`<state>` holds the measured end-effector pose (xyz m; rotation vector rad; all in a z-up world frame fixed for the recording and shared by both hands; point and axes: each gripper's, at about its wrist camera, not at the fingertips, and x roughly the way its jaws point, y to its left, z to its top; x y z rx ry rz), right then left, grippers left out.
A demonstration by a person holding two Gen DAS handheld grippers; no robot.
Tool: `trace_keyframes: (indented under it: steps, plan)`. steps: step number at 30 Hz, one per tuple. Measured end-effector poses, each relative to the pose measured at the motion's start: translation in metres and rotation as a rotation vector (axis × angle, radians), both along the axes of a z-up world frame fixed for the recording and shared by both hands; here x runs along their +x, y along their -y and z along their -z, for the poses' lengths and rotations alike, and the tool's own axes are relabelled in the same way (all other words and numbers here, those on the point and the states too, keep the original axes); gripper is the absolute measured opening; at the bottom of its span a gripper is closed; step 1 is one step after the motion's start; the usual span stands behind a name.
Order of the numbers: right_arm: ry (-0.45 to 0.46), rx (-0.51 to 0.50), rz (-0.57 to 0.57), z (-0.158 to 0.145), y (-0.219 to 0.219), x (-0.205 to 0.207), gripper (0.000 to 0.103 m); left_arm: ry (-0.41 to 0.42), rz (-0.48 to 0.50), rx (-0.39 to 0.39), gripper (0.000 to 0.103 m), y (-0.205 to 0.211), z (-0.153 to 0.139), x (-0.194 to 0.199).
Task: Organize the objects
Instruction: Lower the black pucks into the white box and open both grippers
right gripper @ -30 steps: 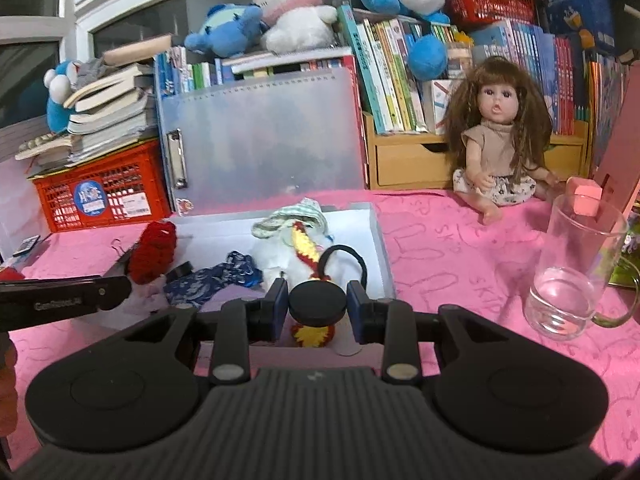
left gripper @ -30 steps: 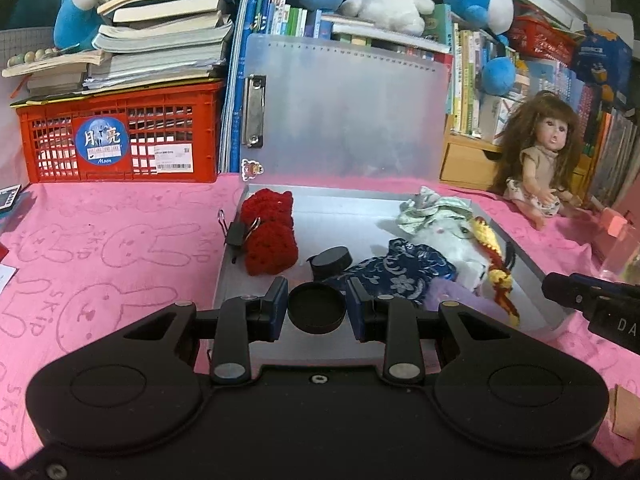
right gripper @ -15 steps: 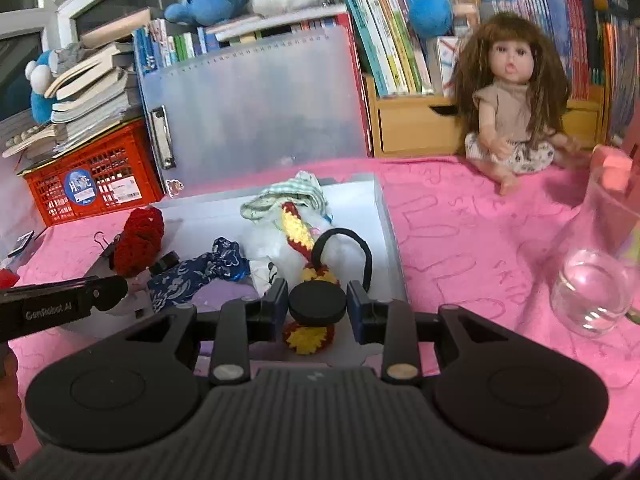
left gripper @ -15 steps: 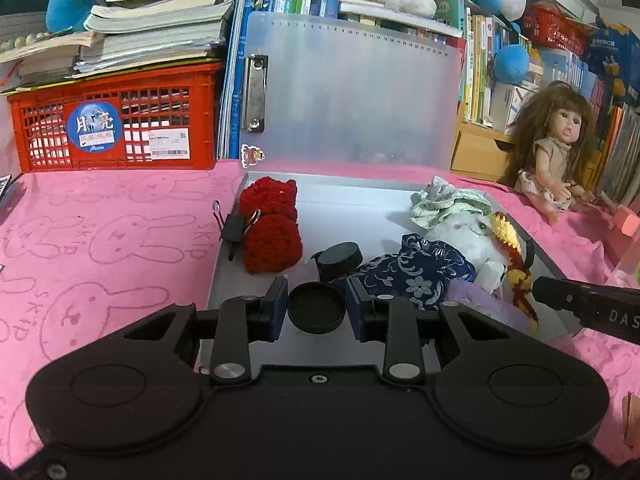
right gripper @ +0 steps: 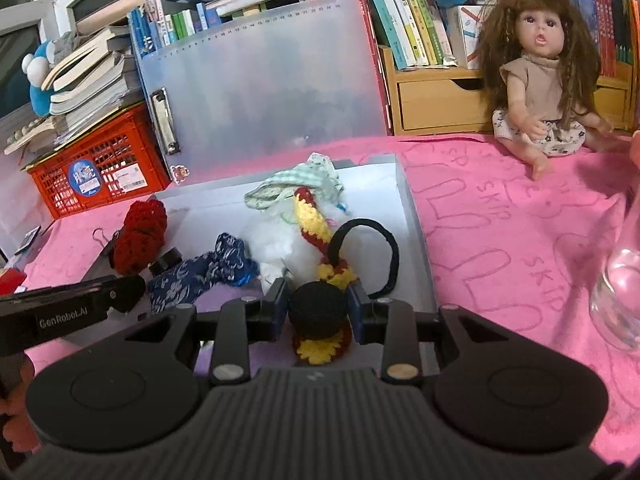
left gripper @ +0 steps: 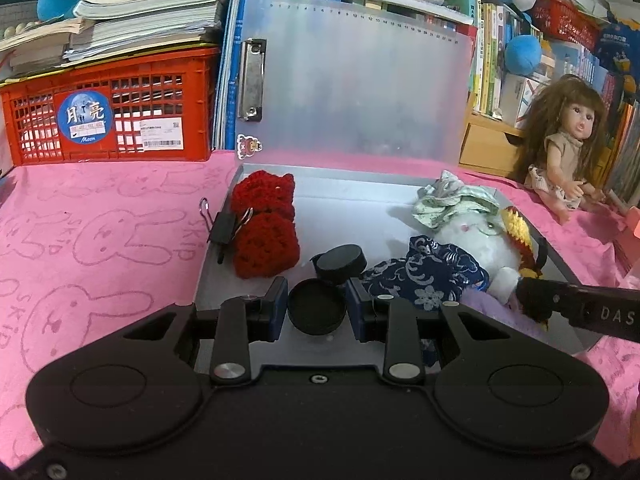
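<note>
An open grey box (left gripper: 352, 216) with a raised translucent lid (left gripper: 352, 92) lies on the pink cloth. Inside are a red crochet piece (left gripper: 264, 228), a loose black cap (left gripper: 340, 261), a blue patterned cloth (left gripper: 432, 276), a white plush with a green hat (left gripper: 472, 236) and a yellow-red crochet cord (right gripper: 314, 220). My left gripper (left gripper: 317, 300) is shut on a black round cap (left gripper: 317, 314) over the box's near left part. My right gripper (right gripper: 317, 300) is shut on a black round lid (right gripper: 317, 314) above the cord's end, beside a black hair band (right gripper: 390, 254).
A binder clip (left gripper: 222, 226) hangs on the box's left wall. A red crate (left gripper: 108, 116) stacked with books stands at the back left. A doll (right gripper: 540, 80) sits at the back right, and a glass (right gripper: 618, 296) stands right of the box. Bookshelves line the back.
Both grippers have moved forward and slightly down toward the box, so its contents look larger. Each still grips its black round piece.
</note>
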<state>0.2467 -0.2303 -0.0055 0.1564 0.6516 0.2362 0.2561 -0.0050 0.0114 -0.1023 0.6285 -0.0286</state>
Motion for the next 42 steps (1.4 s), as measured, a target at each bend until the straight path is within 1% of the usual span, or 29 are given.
trace_keyframes:
  steps: [4,8,14,17,21,28,36,39,42]
  plan:
    - [-0.015,0.017,0.003,0.000,0.000,0.011,0.037,0.003,0.010,0.018,0.030,0.007,-0.002,0.008]
    - [-0.024,0.020,0.001,0.000,-0.001,0.020,0.037,0.000,0.008,0.013,0.030,0.009,-0.002,0.017]
    - [-0.036,0.031,0.001,0.000,-0.001,0.031,0.037,-0.024,-0.011,-0.064,0.030,-0.001,0.001,0.034]
    - [-0.040,0.039,-0.001,0.001,0.000,0.035,0.037,-0.027,-0.017,-0.078,0.030,-0.005,0.003,0.038]
    - [-0.049,0.055,-0.003,0.002,0.001,0.039,0.037,-0.021,-0.014,-0.069,0.030,-0.005,0.005,0.039]
    - [-0.074,0.054,-0.001,0.007,0.003,0.039,0.037,-0.005,0.001,-0.021,0.030,0.001,0.006,0.037]
    - [-0.088,0.050,0.000,0.008,0.003,0.038,0.036,-0.012,-0.003,-0.020,0.030,0.001,0.008,0.037]
    - [-0.093,0.043,0.002,0.011,0.002,0.038,0.036,-0.031,-0.013,-0.019,0.029,-0.001,0.012,0.039]
    - [-0.088,0.038,0.001,0.012,0.002,0.036,0.036,-0.032,-0.015,-0.015,0.027,-0.003,0.015,0.039]
